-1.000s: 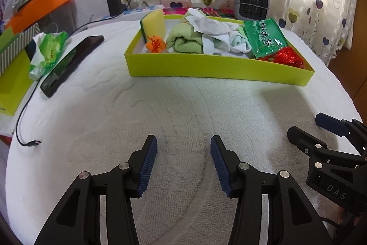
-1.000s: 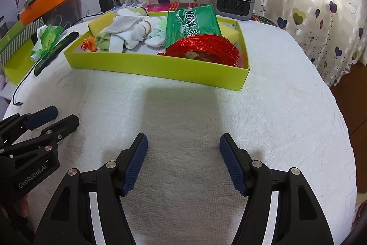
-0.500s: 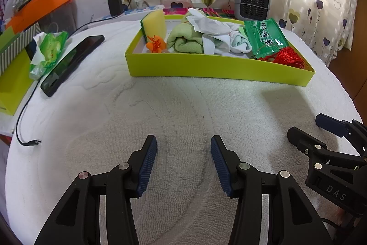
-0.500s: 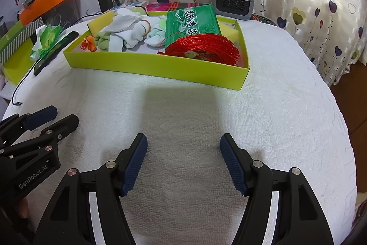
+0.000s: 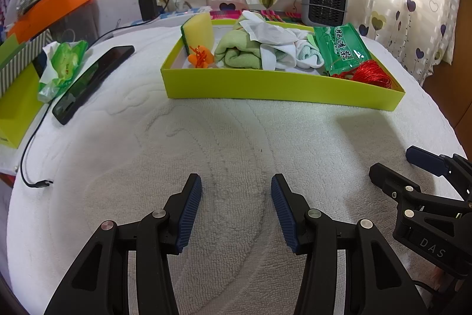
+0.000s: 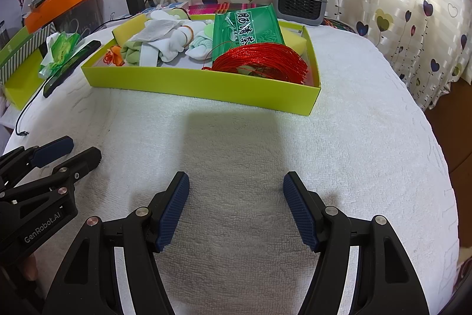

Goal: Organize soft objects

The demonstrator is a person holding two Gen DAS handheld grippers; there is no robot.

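Ahead, bare white towel (image 5: 236,132) before tray (image 5: 280,86)

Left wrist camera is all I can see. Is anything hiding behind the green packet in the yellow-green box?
Observer: Yes. The right wrist view shows a yellow sponge in the back right corner of the box, behind the green packet.
Operator: Is the red string just a little bit?
Observer: No. The red string is a wide flat coil that fills the box's front right corner.
Operator: Is the right gripper holding something?
Observer: No. The right gripper is open over the white towel, with nothing between its jaws.
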